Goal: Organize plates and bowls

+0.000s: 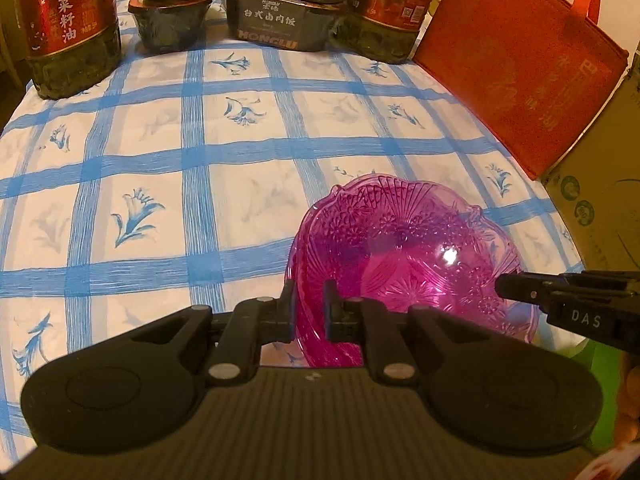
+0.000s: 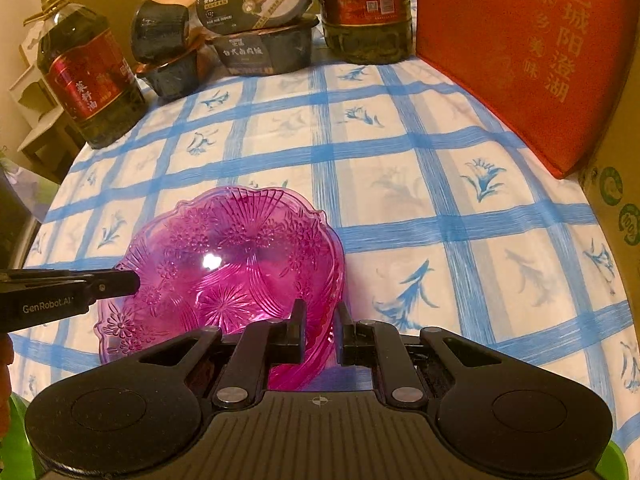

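Observation:
A translucent magenta bowl [image 1: 400,240] with a cut flower pattern hangs low over the blue-checked tablecloth [image 1: 160,168], tilted slightly. My left gripper [image 1: 310,296] is shut on its left rim, which passes between the two pads. My right gripper [image 2: 321,312] is shut on the opposite rim of the bowl [image 2: 224,248]. Each gripper also shows in the other's view: the right gripper [image 1: 500,286] enters from the right edge, and the left gripper [image 2: 134,280] comes in from the left. I cannot tell whether the bowl's base touches the cloth.
Two large oil bottles [image 1: 68,28] [image 2: 364,8] and stacked dark meal boxes [image 1: 280,20] line the far edge. A red tote bag [image 1: 520,64] and a cardboard box [image 1: 600,200] stand along the right. Something green [image 2: 16,440] lies below the near edge.

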A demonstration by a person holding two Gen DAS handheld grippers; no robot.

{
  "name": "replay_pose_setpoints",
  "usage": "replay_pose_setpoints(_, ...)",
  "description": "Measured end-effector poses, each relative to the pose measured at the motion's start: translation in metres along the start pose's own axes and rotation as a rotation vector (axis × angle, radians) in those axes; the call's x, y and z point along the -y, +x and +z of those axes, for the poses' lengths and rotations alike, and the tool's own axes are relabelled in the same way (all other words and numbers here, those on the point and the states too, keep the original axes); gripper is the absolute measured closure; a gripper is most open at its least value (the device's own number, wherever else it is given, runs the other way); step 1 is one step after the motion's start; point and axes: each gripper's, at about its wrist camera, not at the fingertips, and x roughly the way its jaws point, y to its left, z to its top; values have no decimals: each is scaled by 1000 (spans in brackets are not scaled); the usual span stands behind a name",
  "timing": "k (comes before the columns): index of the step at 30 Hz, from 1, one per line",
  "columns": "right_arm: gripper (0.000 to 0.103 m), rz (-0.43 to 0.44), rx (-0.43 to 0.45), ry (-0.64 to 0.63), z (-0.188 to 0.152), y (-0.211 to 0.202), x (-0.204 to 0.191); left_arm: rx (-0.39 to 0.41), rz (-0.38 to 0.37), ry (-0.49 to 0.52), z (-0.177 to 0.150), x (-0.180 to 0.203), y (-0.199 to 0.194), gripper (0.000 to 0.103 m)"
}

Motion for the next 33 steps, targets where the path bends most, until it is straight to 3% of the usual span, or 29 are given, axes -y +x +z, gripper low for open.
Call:
replay_pose_setpoints(7, 90, -8, -1, -21, 1, 3, -3, -1, 10, 8, 1, -2, 3, 91)
replay_pose_setpoints(8, 87, -12, -1, -27, 1, 4, -3, 2, 15, 14, 1, -1, 3, 87)
replay_pose_setpoints(9, 84, -22, 3, -30, 1, 5, -3, 5, 14, 15, 1, -1, 2, 77)
replay_pose_setpoints(10, 72, -35, 8, -27, 0, 5, -2, 12, 13, 8, 0, -2, 1, 71)
replay_pose_setpoints(11, 60, -34, 18, -14, 0, 4, 0, 19, 12, 3, 0, -3, -1, 70)
replay_pose_setpoints(12, 56, -19, 27, 2, -1, 3, 3, 27, 14, -3, 0, -5, -3, 70)
replay_pose_setpoints(24, 55, 1, 35, 68, -11, -14, 16, 33, -2, -37, -8, -10, -20, 70)
replay_pose_setpoints(33, 55, 18, 64, 93, -26, -53, 5, 77, -15, -36, -24, -1, -65, 70)
